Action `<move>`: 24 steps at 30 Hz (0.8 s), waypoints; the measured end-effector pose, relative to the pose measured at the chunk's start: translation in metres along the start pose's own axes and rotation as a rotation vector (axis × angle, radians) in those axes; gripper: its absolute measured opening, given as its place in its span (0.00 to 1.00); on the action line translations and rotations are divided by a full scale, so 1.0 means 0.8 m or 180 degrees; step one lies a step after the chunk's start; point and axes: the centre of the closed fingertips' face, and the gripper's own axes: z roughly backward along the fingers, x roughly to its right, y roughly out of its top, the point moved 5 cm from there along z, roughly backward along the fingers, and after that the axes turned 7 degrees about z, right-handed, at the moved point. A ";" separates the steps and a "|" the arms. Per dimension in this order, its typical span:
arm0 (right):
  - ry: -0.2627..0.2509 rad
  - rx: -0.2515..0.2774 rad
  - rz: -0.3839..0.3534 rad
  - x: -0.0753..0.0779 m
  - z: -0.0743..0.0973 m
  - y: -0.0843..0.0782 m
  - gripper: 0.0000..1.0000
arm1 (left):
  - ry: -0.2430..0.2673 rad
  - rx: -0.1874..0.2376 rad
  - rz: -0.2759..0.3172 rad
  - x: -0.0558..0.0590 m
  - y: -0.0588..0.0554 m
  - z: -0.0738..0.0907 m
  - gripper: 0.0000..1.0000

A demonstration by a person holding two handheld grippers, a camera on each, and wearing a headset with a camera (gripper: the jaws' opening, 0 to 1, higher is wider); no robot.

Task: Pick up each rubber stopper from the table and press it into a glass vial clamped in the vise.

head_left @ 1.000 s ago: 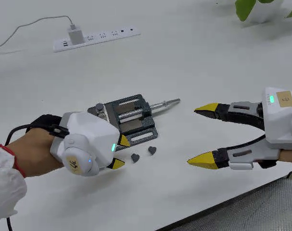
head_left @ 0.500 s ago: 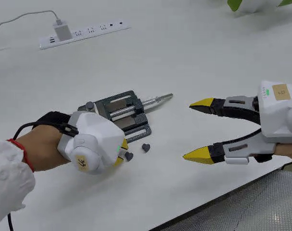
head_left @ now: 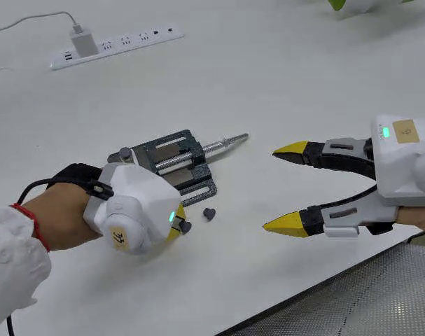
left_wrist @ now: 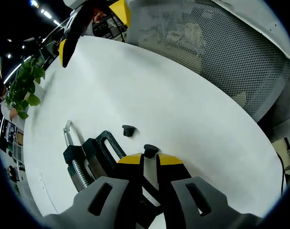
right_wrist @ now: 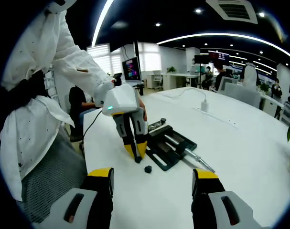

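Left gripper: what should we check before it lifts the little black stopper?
1. Left gripper closed on the rubber stopper: ok, the stopper sits right at the tips.
2. Grip firm enough to lift: cannot tell.
3. Second stopper lying apart from the left gripper, out of the way: ok.
4. Vise close beside the left gripper: ok.
5. Glass vial ready in the vise: cannot tell.
6. Right gripper open and away from the vise: ok.
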 end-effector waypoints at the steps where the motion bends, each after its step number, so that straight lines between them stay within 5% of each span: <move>1: 0.0002 0.0000 -0.0005 0.000 0.000 0.000 0.65 | -0.0001 0.0001 0.0004 0.000 0.000 0.000 0.07; 24: -0.0020 0.0020 -0.0024 0.001 0.000 0.003 0.63 | -0.0066 -0.0020 -0.0178 -0.006 0.006 0.000 0.05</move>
